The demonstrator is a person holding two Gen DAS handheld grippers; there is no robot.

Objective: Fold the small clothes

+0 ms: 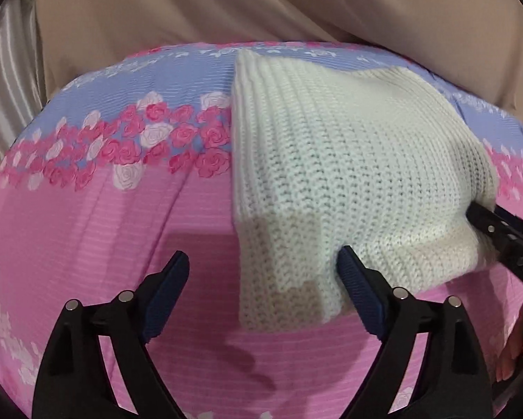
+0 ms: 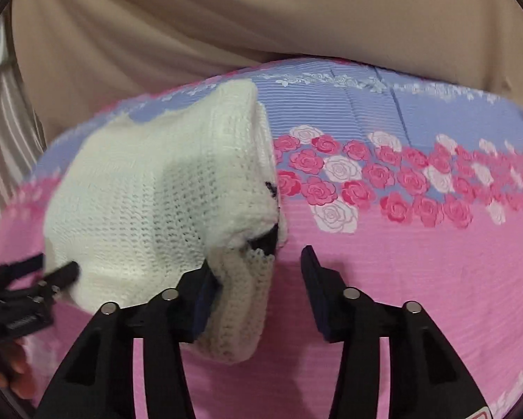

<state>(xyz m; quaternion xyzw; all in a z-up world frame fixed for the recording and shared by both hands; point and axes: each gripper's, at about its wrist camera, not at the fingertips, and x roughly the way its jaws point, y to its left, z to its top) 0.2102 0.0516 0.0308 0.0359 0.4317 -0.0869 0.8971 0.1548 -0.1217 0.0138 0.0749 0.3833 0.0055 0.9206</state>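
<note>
Across the middle of the floral bedsheet (image 1: 87, 216) lies my white knit garment (image 1: 331, 160); my left gripper (image 1: 261, 296) and right gripper (image 2: 254, 279) both gape at its near hem, mid-fold, and next should pinch it

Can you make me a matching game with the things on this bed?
Things:
1. knitted garment
2. roses on the bedsheet
3. left hand-held gripper
4. cloth behind the bed

Descriptions:
A. beige
B. white, lying on the bedsheet
C. pink and white
D. black with blue pads, open

Pairs: 1-B, 2-C, 3-D, 4-A
</note>
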